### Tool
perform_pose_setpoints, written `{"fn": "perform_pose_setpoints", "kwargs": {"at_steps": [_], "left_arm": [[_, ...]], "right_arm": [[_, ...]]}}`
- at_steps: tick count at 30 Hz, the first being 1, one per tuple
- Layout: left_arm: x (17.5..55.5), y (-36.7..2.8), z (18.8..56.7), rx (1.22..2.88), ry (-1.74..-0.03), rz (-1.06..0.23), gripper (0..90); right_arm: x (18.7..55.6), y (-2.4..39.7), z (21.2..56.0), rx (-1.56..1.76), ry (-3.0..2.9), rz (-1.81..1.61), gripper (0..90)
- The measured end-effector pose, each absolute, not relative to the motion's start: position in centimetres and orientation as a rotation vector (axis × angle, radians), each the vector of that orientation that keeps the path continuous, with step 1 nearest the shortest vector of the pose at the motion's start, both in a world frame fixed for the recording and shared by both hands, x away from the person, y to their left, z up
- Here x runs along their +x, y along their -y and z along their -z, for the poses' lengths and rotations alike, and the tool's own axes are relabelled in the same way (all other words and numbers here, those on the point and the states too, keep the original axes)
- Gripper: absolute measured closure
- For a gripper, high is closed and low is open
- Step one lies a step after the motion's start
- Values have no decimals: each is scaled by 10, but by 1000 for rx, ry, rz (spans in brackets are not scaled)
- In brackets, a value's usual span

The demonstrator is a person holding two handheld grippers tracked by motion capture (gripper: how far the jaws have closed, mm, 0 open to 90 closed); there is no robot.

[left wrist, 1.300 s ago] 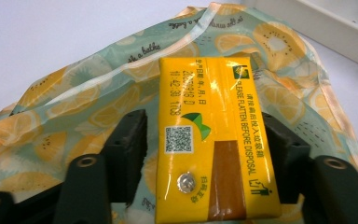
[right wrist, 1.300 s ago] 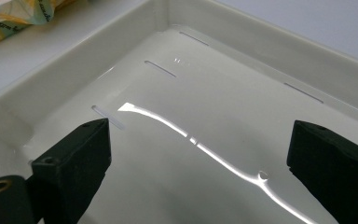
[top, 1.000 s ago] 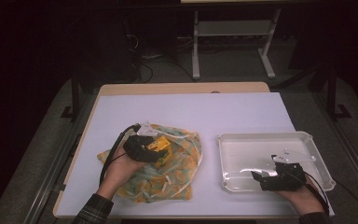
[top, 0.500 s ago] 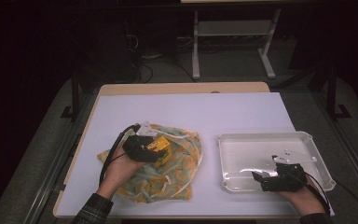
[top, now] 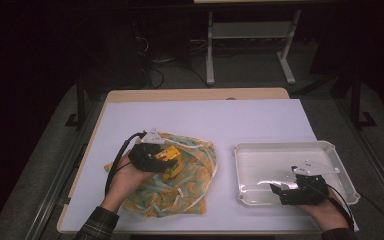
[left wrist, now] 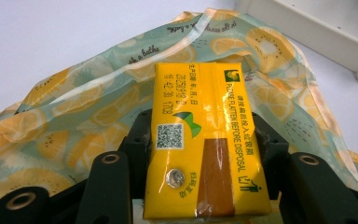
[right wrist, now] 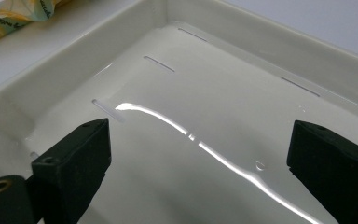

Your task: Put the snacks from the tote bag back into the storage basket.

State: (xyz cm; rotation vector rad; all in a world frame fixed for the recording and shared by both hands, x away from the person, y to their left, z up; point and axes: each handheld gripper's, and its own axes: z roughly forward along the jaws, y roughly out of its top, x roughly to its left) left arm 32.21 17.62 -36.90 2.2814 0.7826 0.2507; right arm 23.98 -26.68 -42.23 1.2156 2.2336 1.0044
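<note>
A: What is held nearest the camera?

B: One yellow drink carton is gripped by the left gripper. Its fingers are closed about halfway, pressed on the carton's two long sides, as seen in the left gripper view. The carton is held just above the fruit-print bag, well left of the white tray.

A: How is the carton judged to handle?

B: It is judged light and fairly stiff, but crushable: a foil straw hole and a printed request to flatten it point to thin paperboard. The glossy faces could prove slippery, so hold is best taken across the narrow sides near the middle, as is done now. Whether it is full cannot be told.

A: And the bag?

B: One bag is counted, soft, crumpled and thin, lying on the bench left of the tray. It would be expected to shift or lift if dragged.

A: What of the other gripper?

B: The right gripper is held over the tray's near edge, fingers wide apart with nothing between them. One tray is counted, and nothing is seen in it.
</note>
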Motion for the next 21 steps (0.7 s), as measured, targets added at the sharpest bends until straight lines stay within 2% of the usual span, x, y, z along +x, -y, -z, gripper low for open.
{"fn": "perform_pose_setpoints", "kwargs": {"at_steps": [21], "left_arm": [[323,-177,342,2235,-757,-227,518]], "right_arm": [[241,266,422,1219,-2234,-1016,58]]}}
